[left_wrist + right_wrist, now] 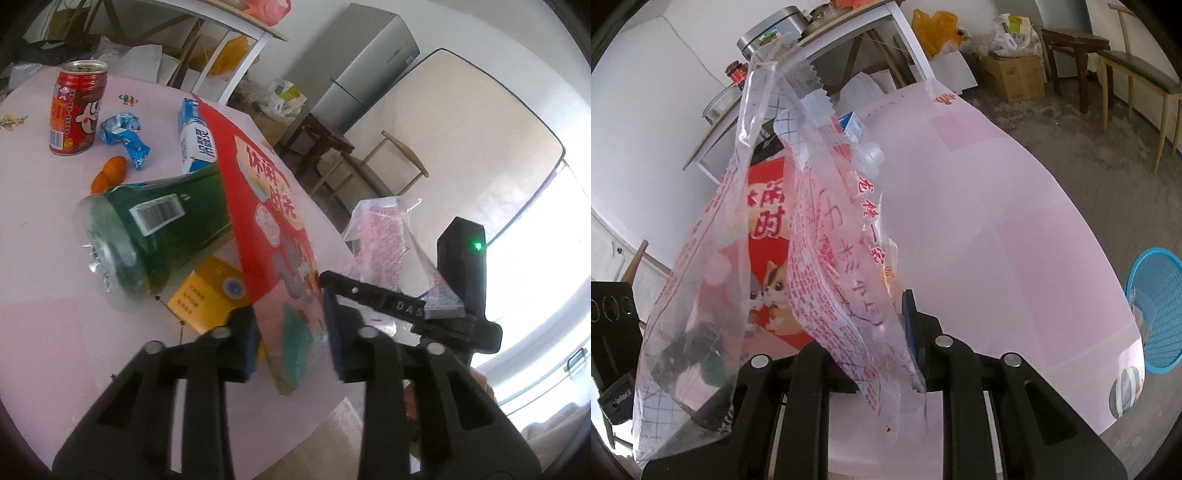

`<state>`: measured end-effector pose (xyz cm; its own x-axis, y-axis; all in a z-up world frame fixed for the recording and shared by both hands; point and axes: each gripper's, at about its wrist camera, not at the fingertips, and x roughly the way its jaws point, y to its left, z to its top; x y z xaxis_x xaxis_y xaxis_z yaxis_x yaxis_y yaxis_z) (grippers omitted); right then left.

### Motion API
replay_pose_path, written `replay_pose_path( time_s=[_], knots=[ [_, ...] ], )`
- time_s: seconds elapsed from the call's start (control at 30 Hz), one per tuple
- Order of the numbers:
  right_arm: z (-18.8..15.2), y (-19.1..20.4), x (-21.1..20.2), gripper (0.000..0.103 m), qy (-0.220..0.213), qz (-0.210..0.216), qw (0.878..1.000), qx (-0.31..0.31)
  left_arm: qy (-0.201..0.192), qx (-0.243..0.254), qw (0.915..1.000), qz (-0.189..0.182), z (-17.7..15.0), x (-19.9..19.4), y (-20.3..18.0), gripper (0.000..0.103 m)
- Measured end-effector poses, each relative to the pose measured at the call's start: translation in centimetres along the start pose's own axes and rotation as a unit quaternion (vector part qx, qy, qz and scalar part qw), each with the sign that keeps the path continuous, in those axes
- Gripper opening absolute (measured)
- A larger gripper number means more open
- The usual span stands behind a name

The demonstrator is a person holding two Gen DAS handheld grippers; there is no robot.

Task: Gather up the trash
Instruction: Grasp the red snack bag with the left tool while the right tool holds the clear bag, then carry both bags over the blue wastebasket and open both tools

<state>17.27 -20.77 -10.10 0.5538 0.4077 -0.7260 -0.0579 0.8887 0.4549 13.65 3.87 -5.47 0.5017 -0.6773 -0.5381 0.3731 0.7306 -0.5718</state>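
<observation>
- The red snack bag is standing up between the pads of the left tongs, near the front edge of the pink worktop; the pads are set narrow and look to be pinching its lower end, so I judge it picked up but not yet binned.
- The clear plastic bag with red print is hanging from the right tongs, which are clamped narrow on its lower edge; it too is lifted and waiting to be dropped.
- The blue basket is sitting on the floor to the right of the worktop, well apart from both bags; something pale seems to be lying inside it, though I cannot tell what.
- Still lying on the worktop: a green tube on its side, a yellow box under it, a blue and white carton, a crumpled blue wrapper, orange peel and a red can standing far left. The task is looking well short of finished.
- Writing: the red bag is carrying large yellow Chinese characters and a squirrel cartoon; the clear bag is showing red Chinese print; the green tube is bearing a barcode; the right tongs' arm is reading "DAS".
</observation>
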Motion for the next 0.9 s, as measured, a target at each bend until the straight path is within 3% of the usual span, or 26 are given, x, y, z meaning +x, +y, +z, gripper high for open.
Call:
replay_pose_path(
  time_s=[0.07,0.3,0.6,0.73,0.9],
  knots=[
    [0.0,-0.1,0.0,0.018,0.0,-0.002,1.0,0.001,0.0,0.003,1.0,0.006,0.3,0.2,-0.3,0.012],
    [0.1,-0.5,-1.9,0.018,-0.026,-0.007,1.0,0.007,-0.017,0.028,0.9994,0.013,0.6,-0.7,-2.0,0.0],
    [-0.7,-3.1,-8.1,0.018,-0.093,-0.017,0.995,0.03,-0.054,0.123,0.9909,0.004,0.3,-3.0,-8.1,0.0],
    [-1.8,-5.9,-12.4,0.018,-0.135,-0.054,0.988,0.052,-0.054,0.177,0.9824,-0.02,0.8,-2.7,-12.0,0.0],
    [-4.2,-12.4,-17.4,0.018,-0.173,-0.124,0.97,0.117,-0.007,0.253,0.9654,-0.064,2.8,1.7,-18.6,0.0]
  ],
)
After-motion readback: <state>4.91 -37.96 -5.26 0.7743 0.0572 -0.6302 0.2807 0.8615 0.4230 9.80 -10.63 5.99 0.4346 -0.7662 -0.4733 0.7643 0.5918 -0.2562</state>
